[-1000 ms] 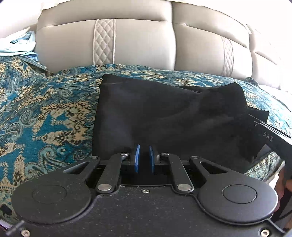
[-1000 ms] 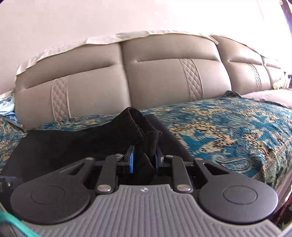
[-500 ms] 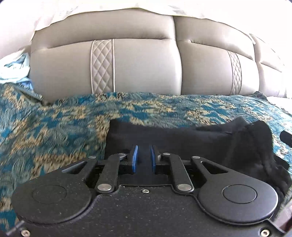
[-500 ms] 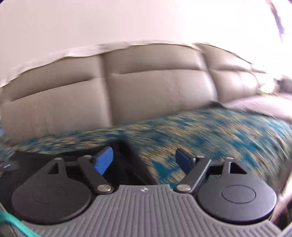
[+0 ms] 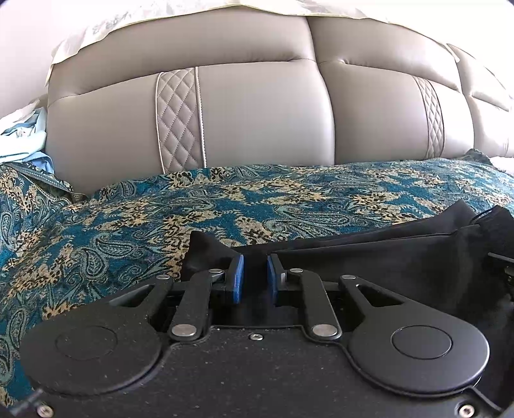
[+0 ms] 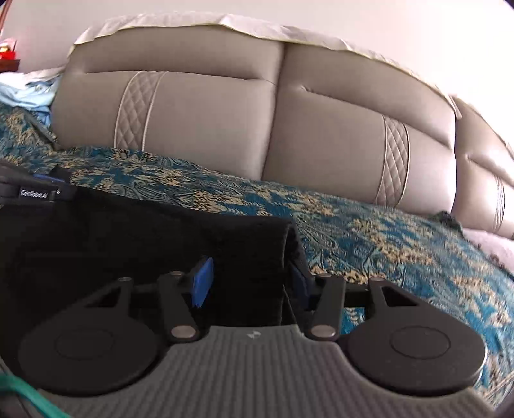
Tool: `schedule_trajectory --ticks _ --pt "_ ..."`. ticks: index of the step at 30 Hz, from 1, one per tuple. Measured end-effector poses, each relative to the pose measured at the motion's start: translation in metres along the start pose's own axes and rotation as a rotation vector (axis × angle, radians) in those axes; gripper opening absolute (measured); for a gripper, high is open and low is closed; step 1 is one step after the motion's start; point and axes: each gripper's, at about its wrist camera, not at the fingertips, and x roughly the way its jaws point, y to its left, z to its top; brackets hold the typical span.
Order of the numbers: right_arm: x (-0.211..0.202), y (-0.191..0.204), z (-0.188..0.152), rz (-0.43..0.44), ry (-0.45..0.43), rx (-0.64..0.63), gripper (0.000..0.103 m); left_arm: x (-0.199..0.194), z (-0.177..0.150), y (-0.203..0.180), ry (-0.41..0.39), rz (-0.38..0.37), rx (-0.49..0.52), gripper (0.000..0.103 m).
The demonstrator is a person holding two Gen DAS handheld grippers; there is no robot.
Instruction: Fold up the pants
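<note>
The black pants (image 5: pixel 385 257) lie on a teal paisley cover (image 5: pixel 128 225) over a sofa seat. My left gripper (image 5: pixel 253 279) sits low over their near left part. Dark cloth fills the narrow gap between its blue pads (image 5: pixel 237 279), and the jaws are opening slightly. A cloth corner (image 5: pixel 202 244) stands up just beyond its left finger. In the right wrist view the pants (image 6: pixel 128 238) fill the lower left. My right gripper (image 6: pixel 250 283) stands wide, its jaws closing, with the folded right edge (image 6: pixel 289 238) of the pants between them and the left pad (image 6: pixel 202 283) bare.
The beige sofa backrest (image 5: pixel 257 112) rises close behind, with a white cloth (image 5: pixel 96 29) draped along its top. Light blue clothing (image 5: pixel 22 141) is piled at the far left. The left gripper's labelled body (image 6: pixel 32 193) shows at the left edge of the right wrist view.
My left gripper moved toward the backrest, so less of the pants lies ahead of it. My right gripper let go of the bunched cloth, opened wide, rolled, and now straddles the pants' right edge.
</note>
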Motion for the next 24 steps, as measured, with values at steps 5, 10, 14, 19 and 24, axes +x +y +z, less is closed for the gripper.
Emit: schedule_trajectory --ticks 5,10,14,19,24 --pt "0.001 -0.009 -0.003 0.0 0.002 0.021 0.068 0.002 0.0 0.003 -0.003 -0.014 -0.007 0.017" --pt "0.013 -0.033 -0.001 0.041 0.05 0.177 0.072 0.002 -0.001 0.005 -0.004 -0.019 -0.012 0.017" --pt "0.021 -0.05 -0.005 0.091 0.089 0.296 0.077 -0.002 0.0 0.002 0.007 -0.005 0.001 0.018" --pt "0.02 -0.05 -0.008 0.093 0.086 0.288 0.08 -0.028 -0.012 -0.001 0.044 -0.045 -0.006 0.033" --pt "0.023 -0.058 -0.007 0.13 0.123 0.31 0.085 -0.071 -0.044 -0.01 0.06 -0.053 0.023 0.04"
